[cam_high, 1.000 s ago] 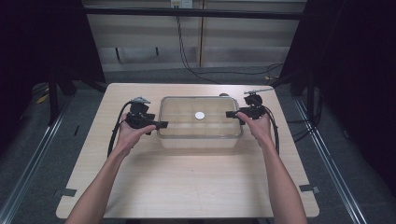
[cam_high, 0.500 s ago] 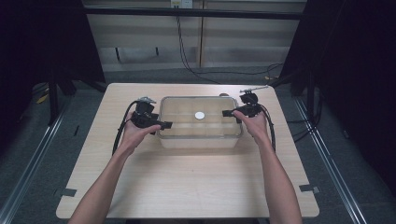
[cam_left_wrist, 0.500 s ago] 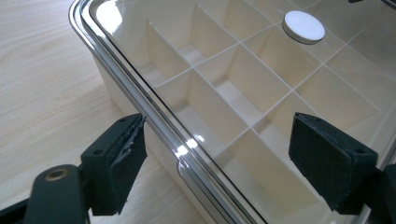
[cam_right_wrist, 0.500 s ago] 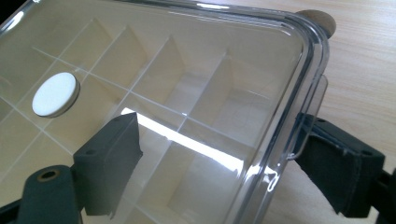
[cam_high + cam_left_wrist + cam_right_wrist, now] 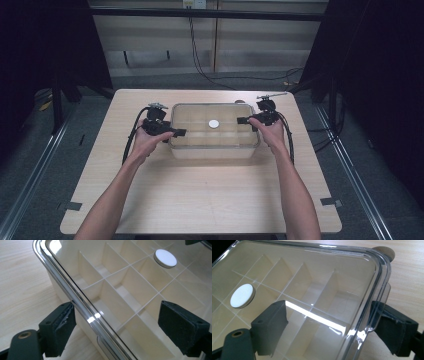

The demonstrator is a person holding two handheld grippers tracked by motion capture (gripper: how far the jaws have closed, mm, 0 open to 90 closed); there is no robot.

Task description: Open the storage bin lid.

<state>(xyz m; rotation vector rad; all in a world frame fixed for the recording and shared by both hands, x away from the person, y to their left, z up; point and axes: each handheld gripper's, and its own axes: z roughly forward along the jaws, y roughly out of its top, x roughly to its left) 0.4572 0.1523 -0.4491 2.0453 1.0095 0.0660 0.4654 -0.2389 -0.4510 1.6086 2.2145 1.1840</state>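
A shallow cream box (image 5: pixel 215 146) with divided compartments and a clear lid (image 5: pixel 140 285) stands mid-table; a white round disc (image 5: pixel 214 123) sits on the lid. My left gripper (image 5: pixel 179 132) is at the box's left end and its jaws have just been opening. They stand open astride the lid's rim (image 5: pixel 82 305) without pressing it, as the left gripper (image 5: pixel 125 327) view shows. My right gripper (image 5: pixel 241 120) is at the right end and its jaws have also just been opening. In the right gripper (image 5: pixel 334 327) view one jaw hovers over the lid (image 5: pixel 312 290), the other outside its edge tab (image 5: pixel 378 315).
The light wooden table (image 5: pixel 200 200) has bare room in front of the box and at both sides. A small brown round thing (image 5: pixel 384 251) lies by the box's far right corner. Dark curtains and cables stand beyond the table's back edge.
Both grippers have edged inward along the table onto the ends of the box. The box itself has not moved.
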